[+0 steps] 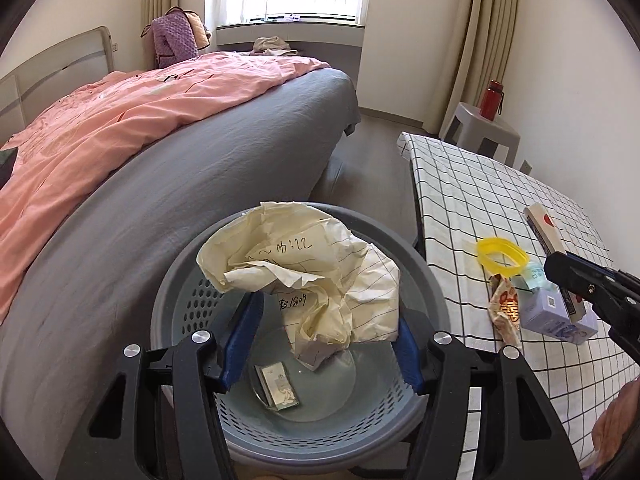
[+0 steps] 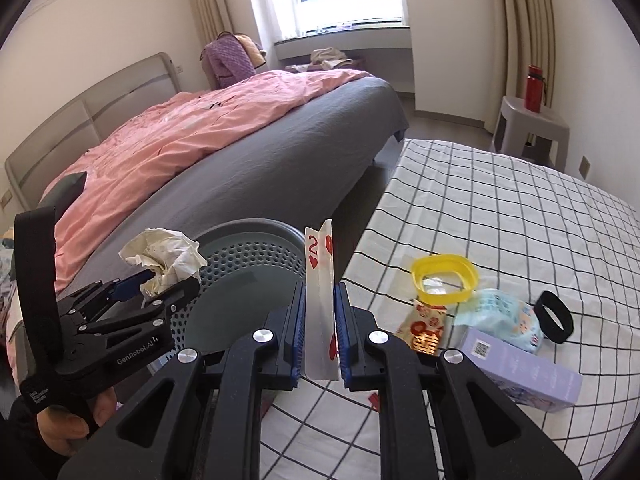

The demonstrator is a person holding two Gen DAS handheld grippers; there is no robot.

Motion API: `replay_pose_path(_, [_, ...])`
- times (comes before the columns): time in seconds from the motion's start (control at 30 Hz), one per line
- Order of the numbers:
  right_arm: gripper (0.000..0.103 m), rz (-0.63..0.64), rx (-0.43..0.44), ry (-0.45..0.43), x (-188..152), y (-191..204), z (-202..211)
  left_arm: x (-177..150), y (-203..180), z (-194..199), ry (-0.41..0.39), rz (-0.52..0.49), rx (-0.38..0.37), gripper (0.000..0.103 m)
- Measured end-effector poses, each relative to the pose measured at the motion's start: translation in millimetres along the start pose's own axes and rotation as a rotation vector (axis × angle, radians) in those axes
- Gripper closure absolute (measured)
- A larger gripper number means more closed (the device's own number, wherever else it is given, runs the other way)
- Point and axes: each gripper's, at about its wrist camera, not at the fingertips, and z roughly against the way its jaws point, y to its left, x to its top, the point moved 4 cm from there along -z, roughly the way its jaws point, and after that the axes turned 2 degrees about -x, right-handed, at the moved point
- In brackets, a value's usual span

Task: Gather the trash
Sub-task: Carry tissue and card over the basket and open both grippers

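Left tongs [image 1: 320,332] grasp light, soft crumpled paper [image 1: 304,272] over the bin [image 1: 420,264] at lower centre, right tongs [image 2: 320,312] pinch a thin, bendy card [image 2: 319,280] edgewise

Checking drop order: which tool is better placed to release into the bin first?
Left. The left tool holds the crumpled paper directly above the bin; the right tool, gripping the playing card, is beside it.

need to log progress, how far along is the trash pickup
Done: one small packet lies in the grey bin. In hand: the left hand-held gripper holds crumpled paper over the bin; the right hand-held gripper pinches a two of hearts card. Left on the table: yellow ring, red wrapper, blue packet, lilac box, black band.
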Motion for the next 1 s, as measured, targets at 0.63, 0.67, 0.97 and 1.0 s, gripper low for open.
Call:
replay_pose_path(0.63, [0.088,0.101,0.138,0.114,-3.8,46.7,-74.6,-9.5,43.0,-22.7,0.057,0.051,0.089,0.044])
replay_pose_path(0.67, [0.088,0.102,0.142,0.118,-4.9,47.5,-75.5,-10.0,43.1,-24.0,0.061,0.050,0.090,0.044])
replay_pose_path(0.97, [0.086,0.106,0.156,0.131,-8.3,46.9,-83.0,-10.1,42.2,-26.9,0.066,0.048,0.098,0.043])
replay_pose_path(1.0, [0.085,0.105,0.154,0.130,-7.7,46.1,-83.3,-9.4,42.5,-26.8,0.064,0.049,0.101,0.042])
